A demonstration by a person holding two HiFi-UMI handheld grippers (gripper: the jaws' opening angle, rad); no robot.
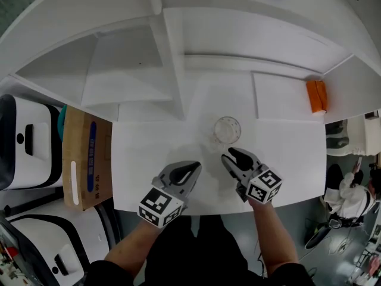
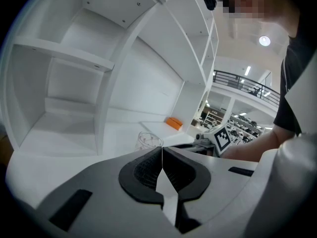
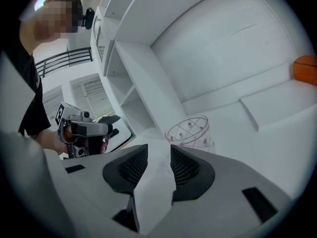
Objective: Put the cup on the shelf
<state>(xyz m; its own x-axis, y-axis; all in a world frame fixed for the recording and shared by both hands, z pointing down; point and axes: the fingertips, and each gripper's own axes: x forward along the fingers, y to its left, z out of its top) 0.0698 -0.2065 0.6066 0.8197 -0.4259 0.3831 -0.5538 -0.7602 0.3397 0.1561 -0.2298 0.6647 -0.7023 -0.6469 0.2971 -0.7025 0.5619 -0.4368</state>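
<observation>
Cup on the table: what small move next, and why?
Probably ease the right hand-held gripper forward to the cup: its jaws stand apart and empty, and the cup stands upright just ahead of them. The left hand-held gripper is shut.

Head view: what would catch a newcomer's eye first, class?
A clear cup stands alone on the white table, just beyond the right gripper, whose fingers are slightly apart. An orange object glows on the right ledge of the shelf; the left gripper is shut.
</observation>
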